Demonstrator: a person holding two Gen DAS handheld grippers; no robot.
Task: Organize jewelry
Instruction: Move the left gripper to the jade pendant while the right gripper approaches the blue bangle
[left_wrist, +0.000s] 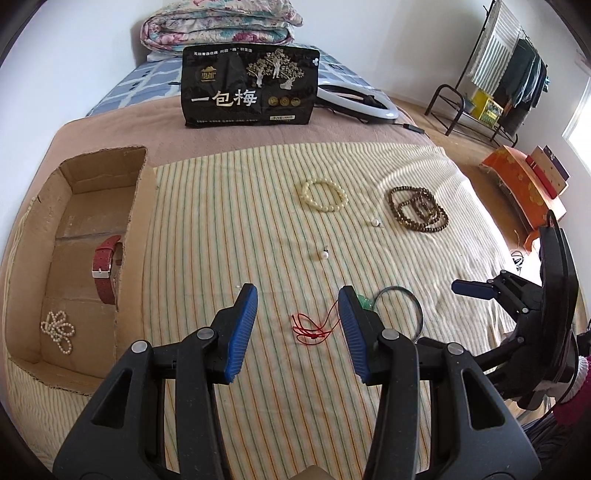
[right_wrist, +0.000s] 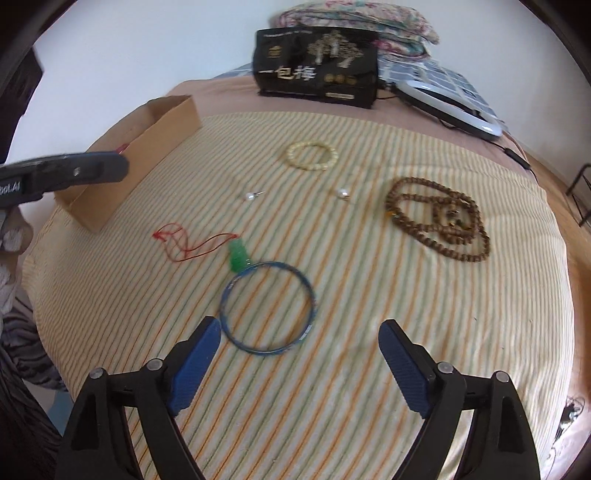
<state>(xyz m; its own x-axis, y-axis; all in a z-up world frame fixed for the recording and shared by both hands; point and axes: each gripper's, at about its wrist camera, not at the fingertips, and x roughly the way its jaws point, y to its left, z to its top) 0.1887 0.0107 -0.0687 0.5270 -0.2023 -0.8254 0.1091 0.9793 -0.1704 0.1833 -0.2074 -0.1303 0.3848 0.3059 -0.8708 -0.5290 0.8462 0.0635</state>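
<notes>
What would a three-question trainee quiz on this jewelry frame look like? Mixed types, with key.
1. True or false: the cardboard box already holds the red watch and a pearl strand.
2. Which item touches the blue bangle? A) cream bead bracelet B) green pendant C) brown bead necklace
3. Fill in: both the left gripper and right gripper are ___.

Key: 1 true; 2 B; 3 open.

1. I see a bed (right_wrist: 369, 369) under a striped sheet.
2. At ten o'clock sits a cardboard box (right_wrist: 147, 155).
3. A blue bangle (right_wrist: 312, 295) lies centre, touching a green pendant (right_wrist: 238, 254).
4. Brown beads (right_wrist: 439, 218) lie at two o'clock; a cream bracelet (right_wrist: 312, 157) and black bag (right_wrist: 317, 70) at twelve.
</notes>
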